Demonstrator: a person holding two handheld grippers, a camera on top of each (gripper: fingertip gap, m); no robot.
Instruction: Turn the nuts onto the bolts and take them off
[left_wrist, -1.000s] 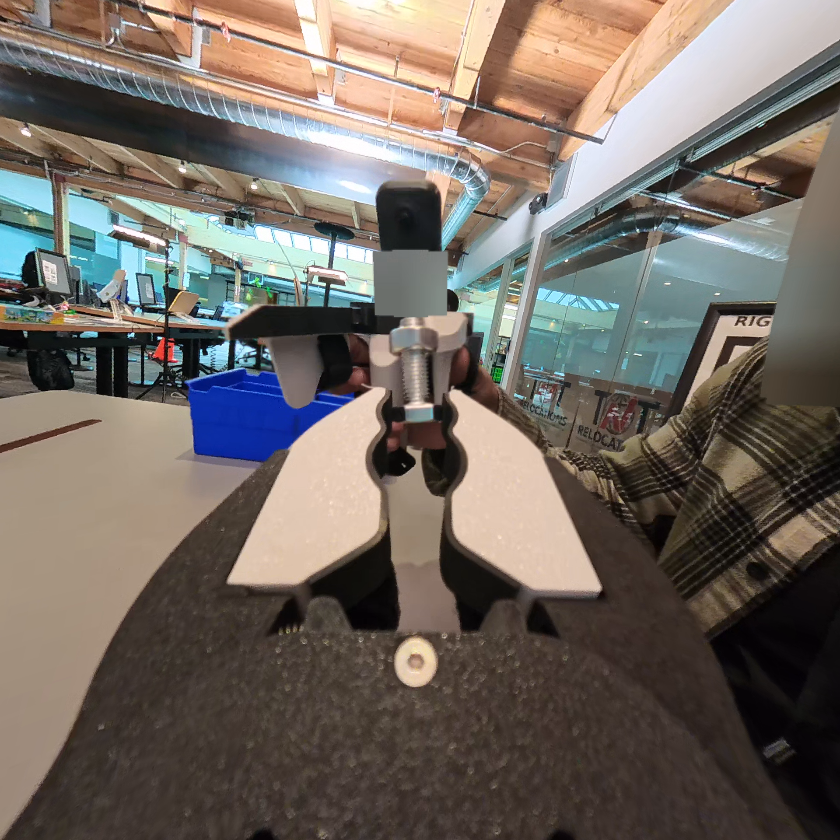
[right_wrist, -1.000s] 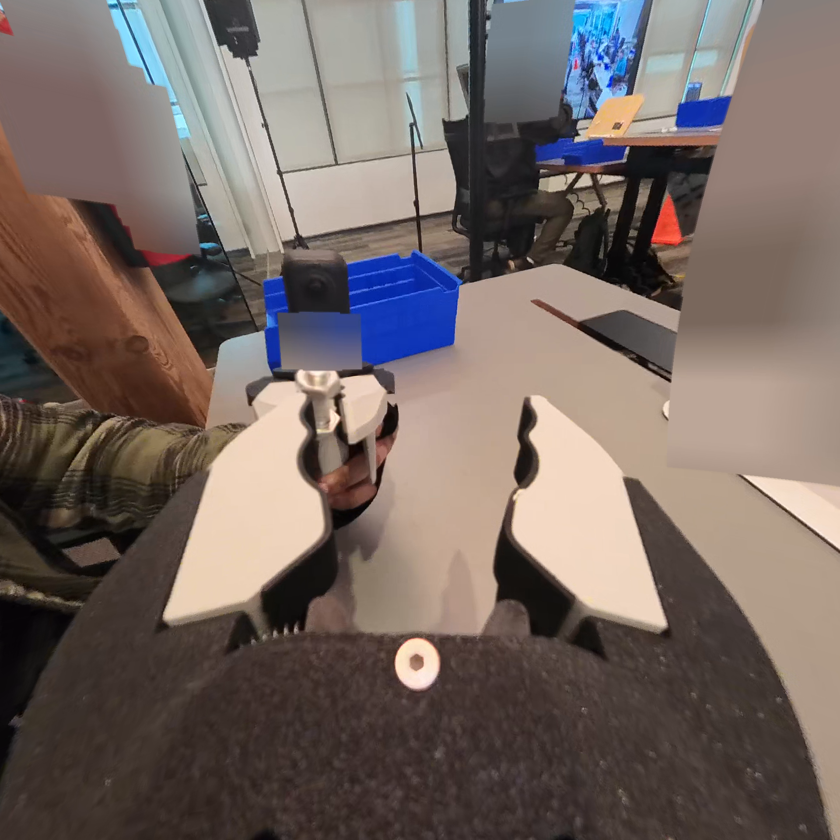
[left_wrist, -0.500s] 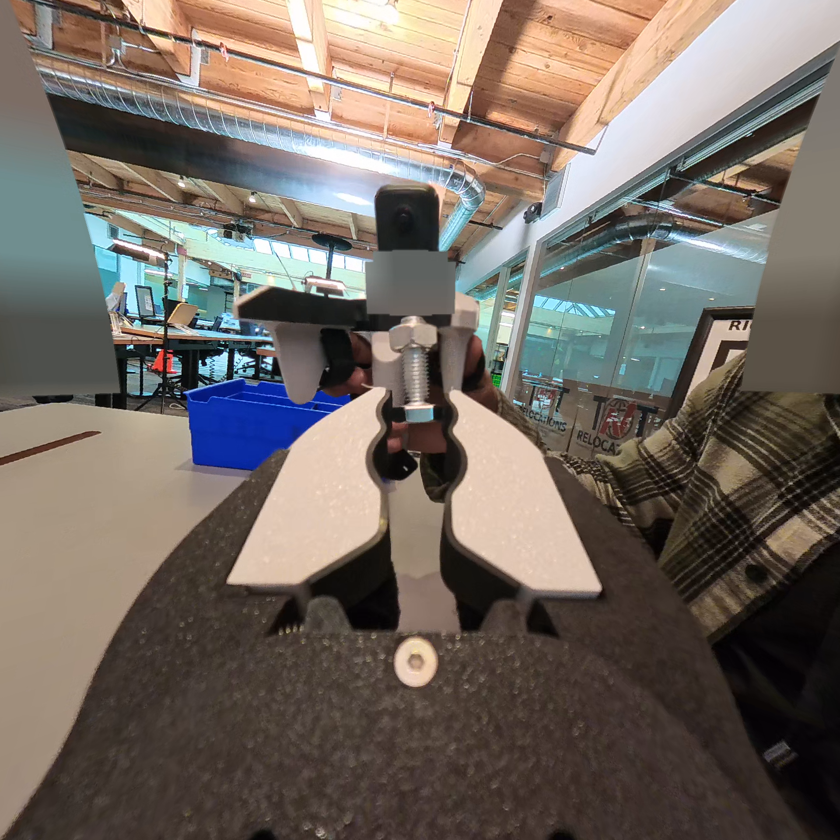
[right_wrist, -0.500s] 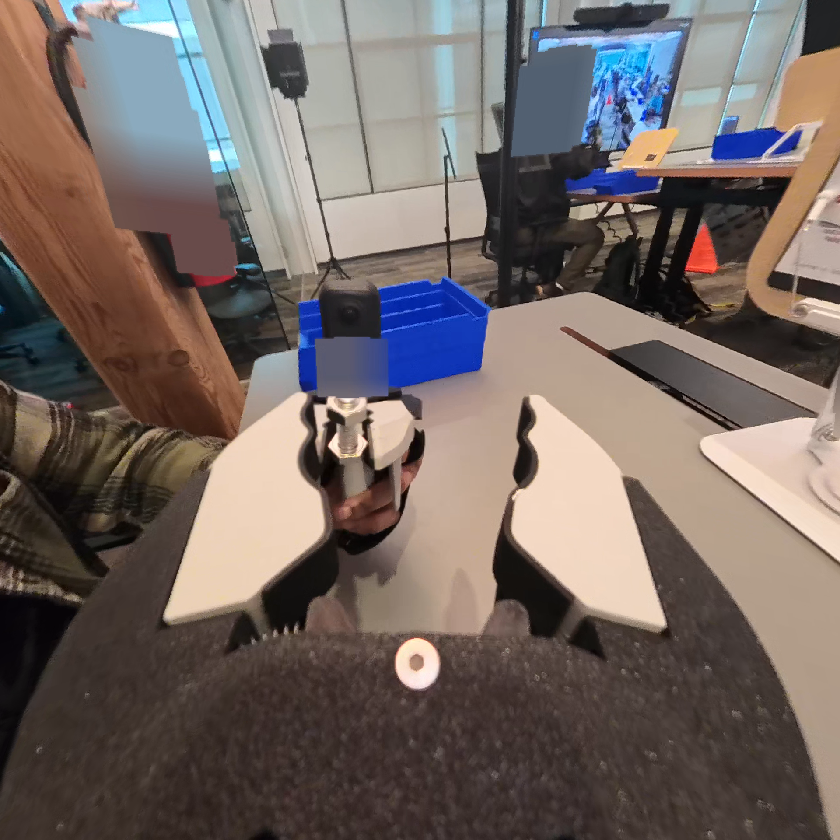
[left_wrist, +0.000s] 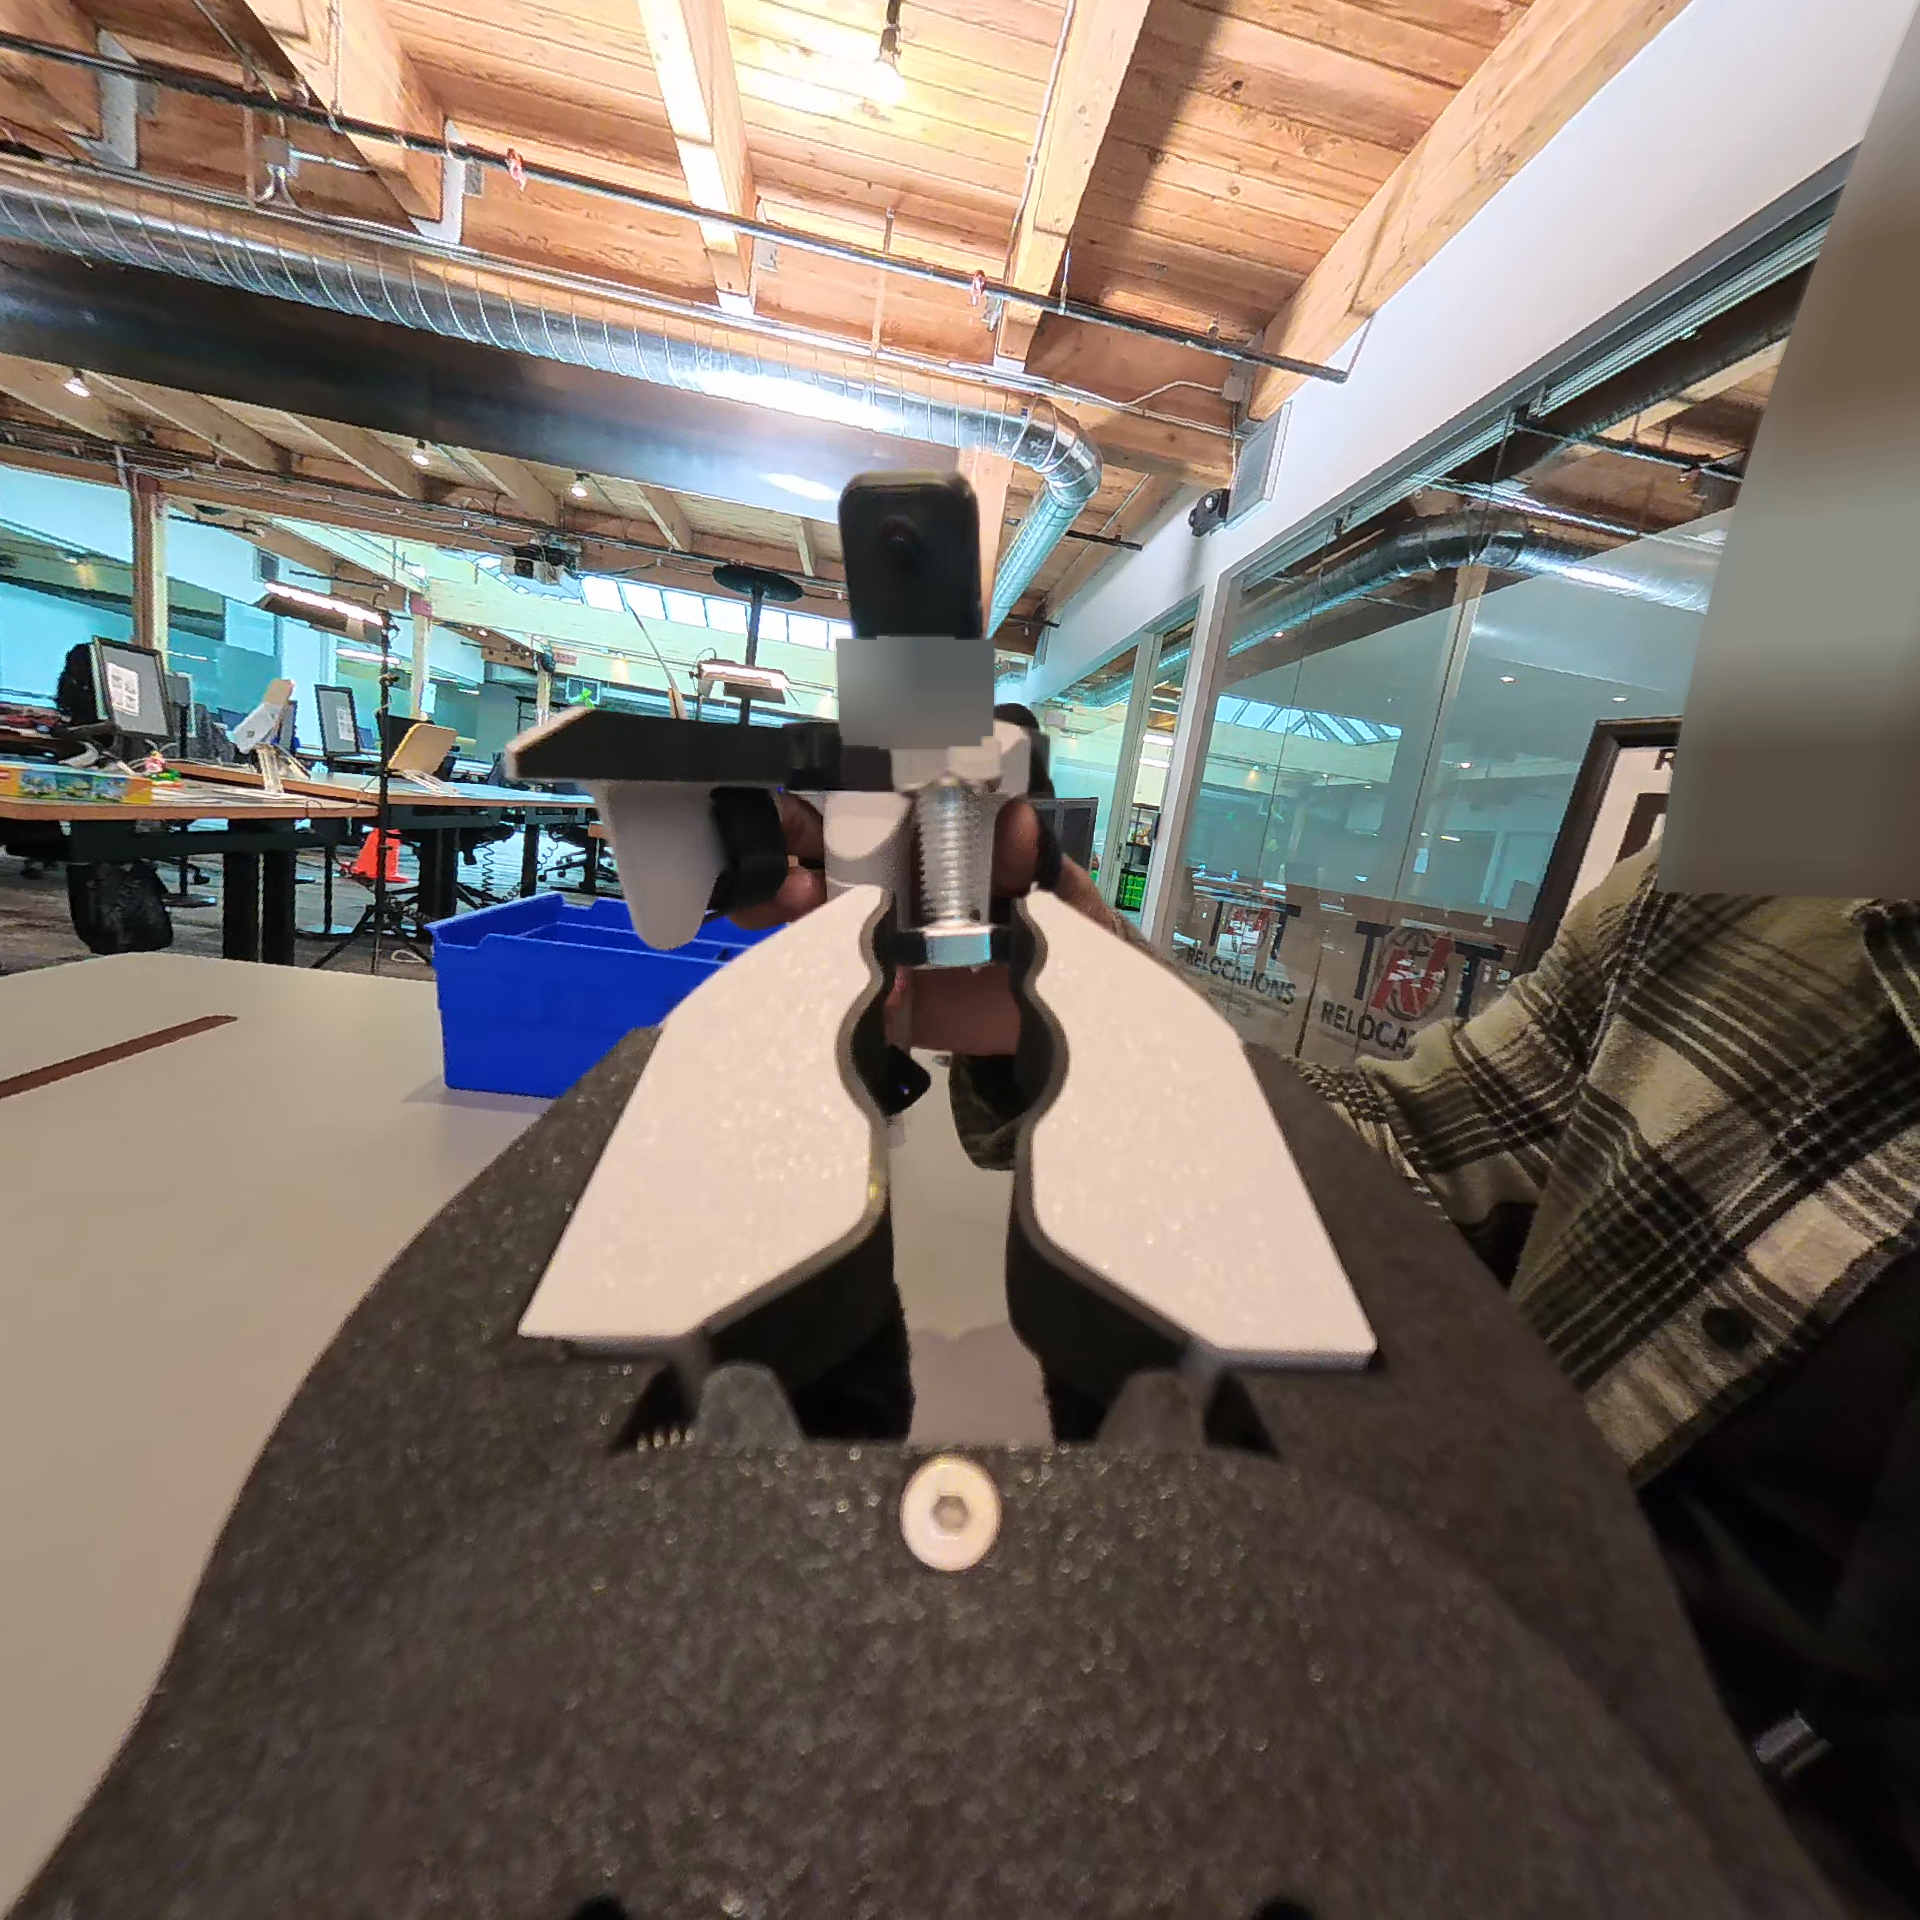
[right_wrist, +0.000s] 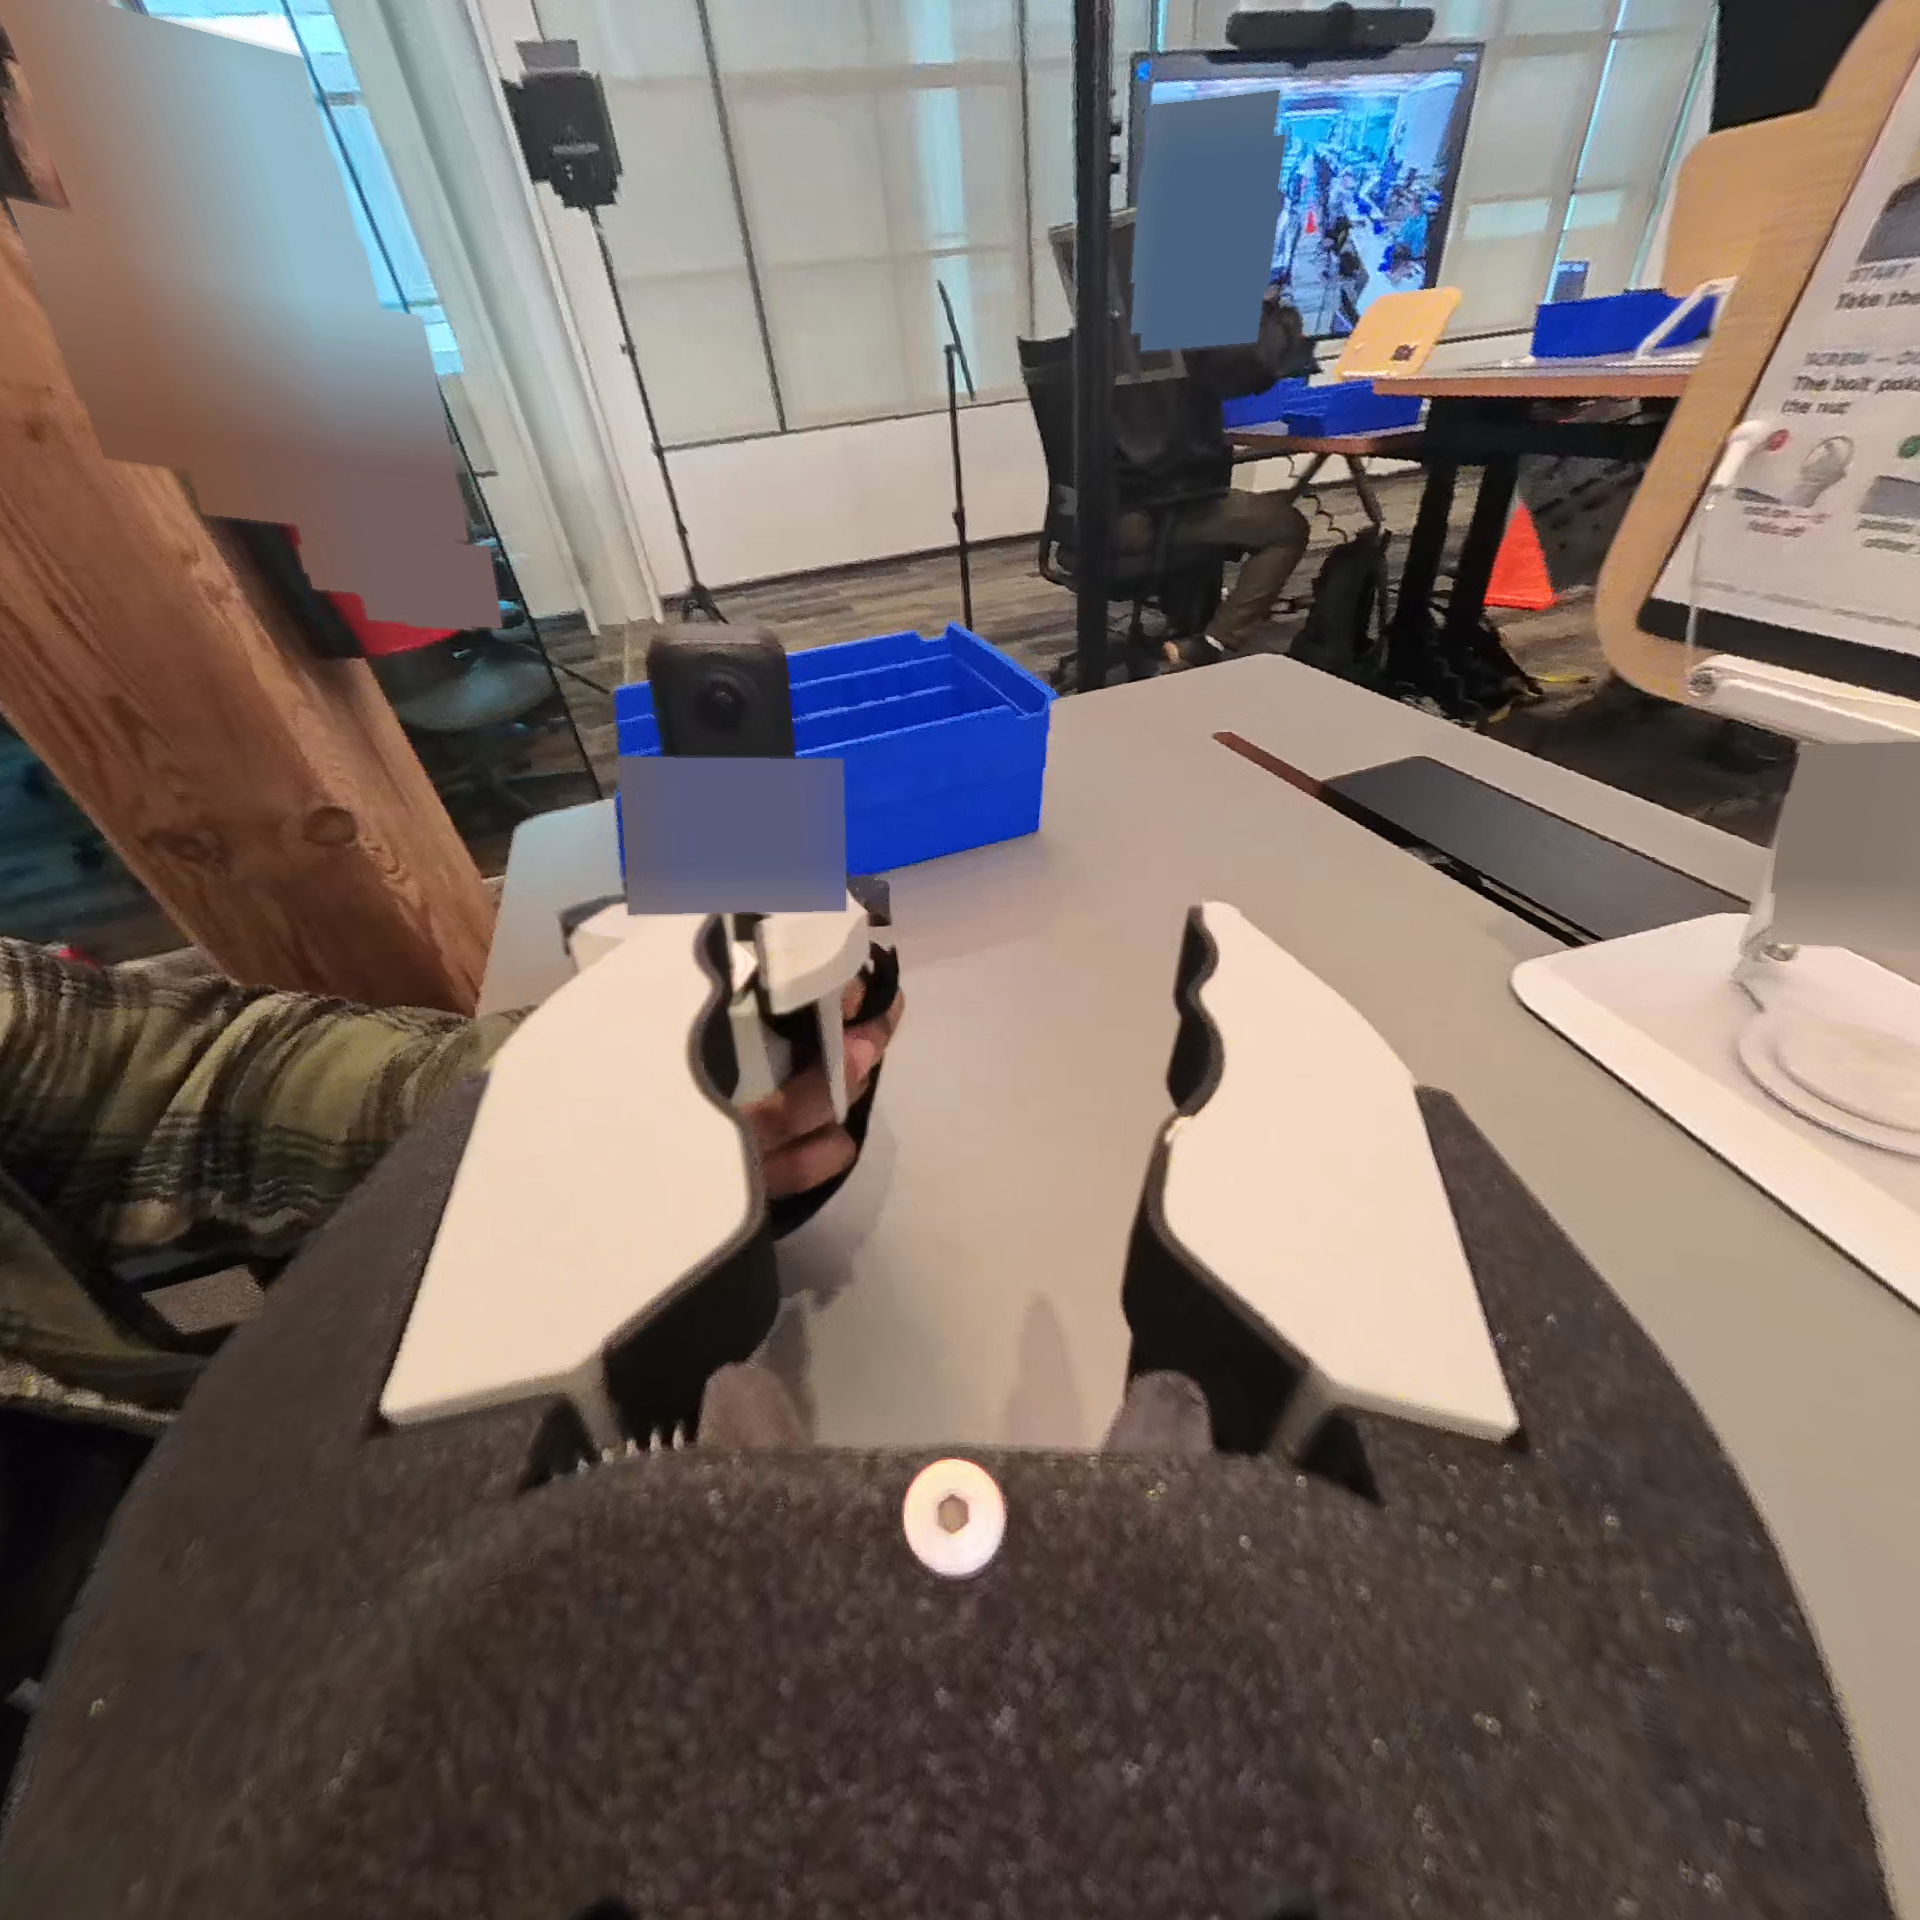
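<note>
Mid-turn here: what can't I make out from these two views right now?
1. Left wrist view: the end of the bolt below the nut is hidden by the left gripper fingers, so thread depth is unclear.
2. Right wrist view: bolt and nut are hidden behind the right gripper finger and a mosaic patch.
3. Left wrist view: the blue bin wall hides its contents.
</note>
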